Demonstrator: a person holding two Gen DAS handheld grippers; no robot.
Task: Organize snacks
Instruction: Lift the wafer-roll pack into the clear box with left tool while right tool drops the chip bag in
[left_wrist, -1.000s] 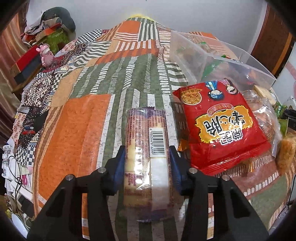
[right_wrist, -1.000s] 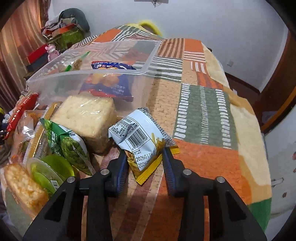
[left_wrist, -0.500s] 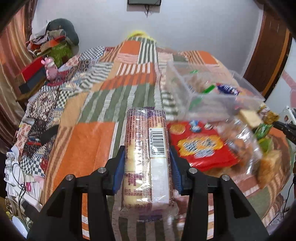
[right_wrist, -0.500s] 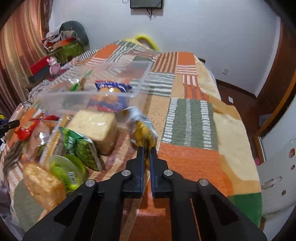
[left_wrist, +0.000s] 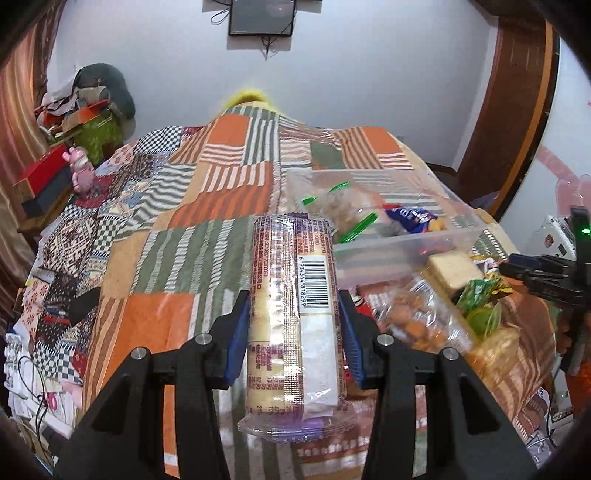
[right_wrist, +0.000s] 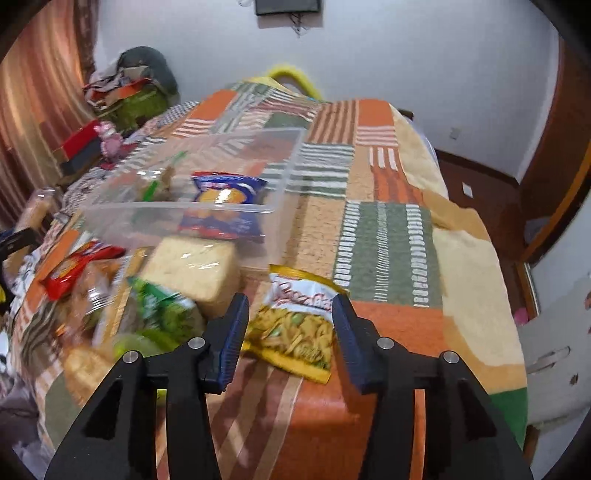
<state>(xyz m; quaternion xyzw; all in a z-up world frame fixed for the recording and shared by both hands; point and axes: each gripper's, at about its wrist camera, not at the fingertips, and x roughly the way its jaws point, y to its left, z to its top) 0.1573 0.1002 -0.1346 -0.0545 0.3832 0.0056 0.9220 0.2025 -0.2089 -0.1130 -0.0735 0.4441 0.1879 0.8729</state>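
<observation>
My left gripper (left_wrist: 291, 314) is shut on a long clear-wrapped cake roll pack (left_wrist: 293, 295) with a barcode, held above the quilt. The clear plastic bin (left_wrist: 388, 225) lies ahead to the right and holds a blue snack bag (right_wrist: 221, 206) and other packs. My right gripper (right_wrist: 290, 325) is open above the quilt. A yellow-and-white snack packet (right_wrist: 295, 325) lies on the quilt between its fingers, below them. The bin also shows in the right wrist view (right_wrist: 184, 214), ahead to the left.
A snack pile lies near the bin: a wrapped sponge cake (right_wrist: 192, 266), a green packet (right_wrist: 162, 314), a red packet (right_wrist: 74, 266), a bag of biscuits (left_wrist: 417, 317). The patchwork quilt (left_wrist: 166, 229) covers the bed. Clutter (left_wrist: 74, 122) stands at far left.
The left gripper rose with the cake roll, so the view looks further over the bed. The right gripper opened and let go of the yellow-and-white packet, which now lies face up on the quilt.
</observation>
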